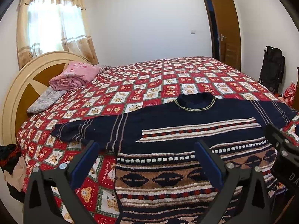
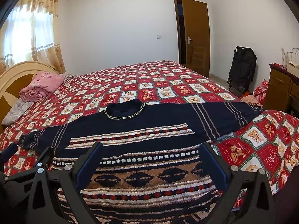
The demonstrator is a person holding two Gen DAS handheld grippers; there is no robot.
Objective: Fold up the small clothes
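Observation:
A navy knitted sweater (image 1: 168,117) with tan, white and red patterned bands lies flat, face up, on the near side of the bed, its collar pointing away and both sleeves spread sideways. It also shows in the right wrist view (image 2: 149,117). My left gripper (image 1: 147,153) is open and empty, hovering over the sweater's lower left part. My right gripper (image 2: 152,155) is open and empty over the sweater's lower middle. The right gripper shows at the right edge of the left wrist view (image 1: 280,145), and the left gripper at the left edge of the right wrist view (image 2: 41,160).
The bed has a red and white teddy-bear quilt (image 1: 149,85). A folded pink blanket (image 1: 74,76) and a grey pillow (image 1: 44,99) lie by the headboard. Loose clothes (image 1: 13,168) hang off the left side. A black bag (image 2: 242,69), a wooden cabinet (image 2: 280,89) and an open door (image 2: 194,35) stand on the right.

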